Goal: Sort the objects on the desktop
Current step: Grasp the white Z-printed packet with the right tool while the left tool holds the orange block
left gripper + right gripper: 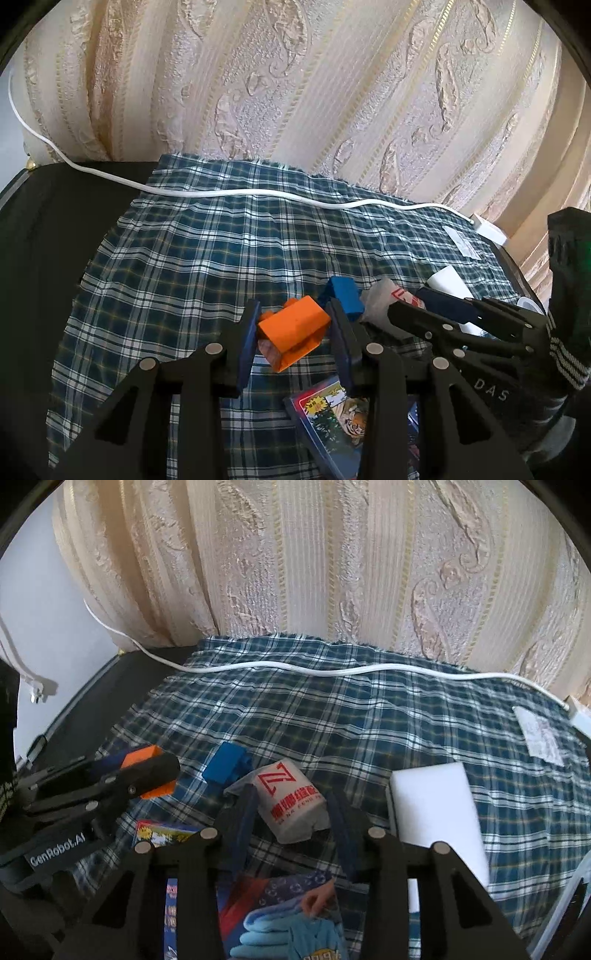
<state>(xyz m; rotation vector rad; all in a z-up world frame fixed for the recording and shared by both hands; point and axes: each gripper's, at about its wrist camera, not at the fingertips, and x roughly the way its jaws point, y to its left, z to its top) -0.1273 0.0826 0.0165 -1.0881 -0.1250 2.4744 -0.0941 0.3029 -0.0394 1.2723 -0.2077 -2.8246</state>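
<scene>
An orange toy block [293, 332] sits between the fingers of my left gripper [293, 325], which stands open around it with gaps on both sides; the block also shows behind that gripper in the right wrist view [147, 755]. A blue block [345, 295] lies just beyond it, also in the right wrist view [225, 762]. My right gripper [291, 812] is open around a grey packet with red print [291, 805], its fingers close to the packet's sides. The packet shows in the left wrist view [384, 299].
A white foam block [436, 801] lies right of the packet. Picture cards and a blue booklet [291, 915] lie at the near edge. A white cable [332, 670] crosses the far side of the plaid cloth [369, 720]. A paper slip [539, 734] lies far right.
</scene>
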